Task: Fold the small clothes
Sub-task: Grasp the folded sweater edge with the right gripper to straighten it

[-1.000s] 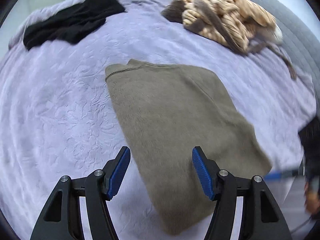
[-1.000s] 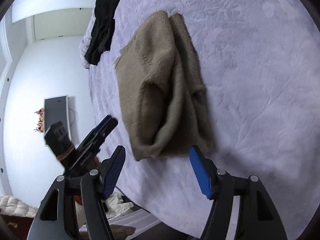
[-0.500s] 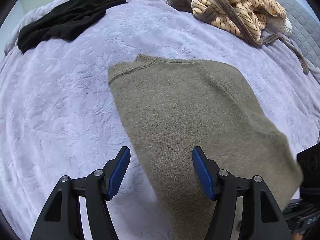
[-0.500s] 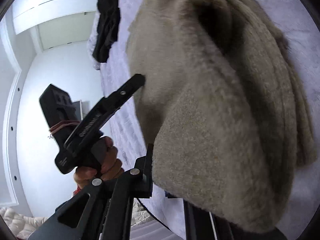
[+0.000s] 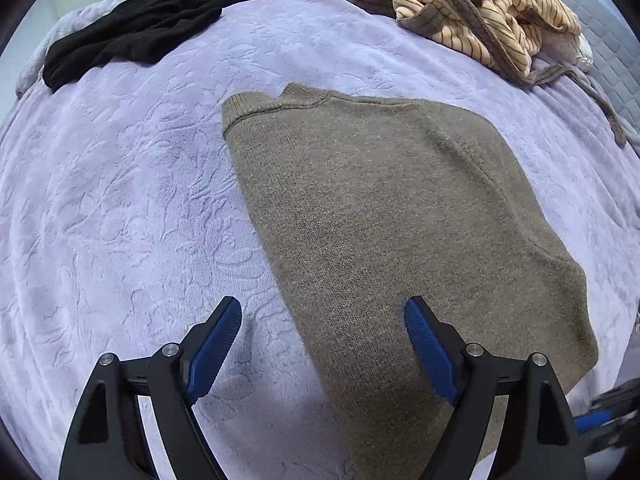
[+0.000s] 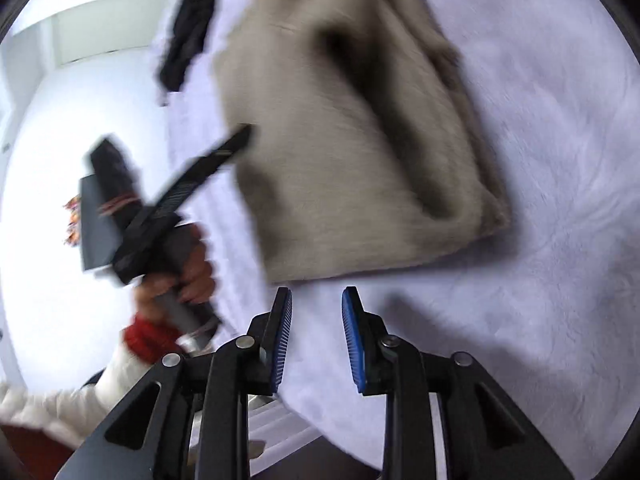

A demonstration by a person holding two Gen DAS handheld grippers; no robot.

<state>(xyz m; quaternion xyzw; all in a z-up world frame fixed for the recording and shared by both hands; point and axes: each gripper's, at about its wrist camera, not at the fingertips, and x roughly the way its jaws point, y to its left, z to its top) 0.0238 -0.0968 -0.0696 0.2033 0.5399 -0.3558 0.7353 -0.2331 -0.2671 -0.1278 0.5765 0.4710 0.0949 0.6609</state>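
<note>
An olive-brown knit sweater [image 5: 384,216] lies folded lengthwise on the lilac bedspread [image 5: 120,200], collar at the far end. My left gripper [image 5: 322,344] is open and empty, hovering over the sweater's near left edge. In the right wrist view the sweater [image 6: 344,152] is blurred and its hem lies just ahead of my right gripper [image 6: 316,332]. That gripper's jaws stand partly open with nothing between them. The left gripper and the hand holding it show there [image 6: 168,216] beside the sweater.
A black garment [image 5: 140,20] lies at the far left of the bed. A heap of striped cream and brown clothes [image 5: 480,12] lies at the far right. The bed's near edge [image 6: 304,432] runs just under my right gripper.
My right gripper had closed in on the sweater's hem; now it has drawn back and is empty, jaws narrower than a second ago. My left gripper moved closer over the sweater.
</note>
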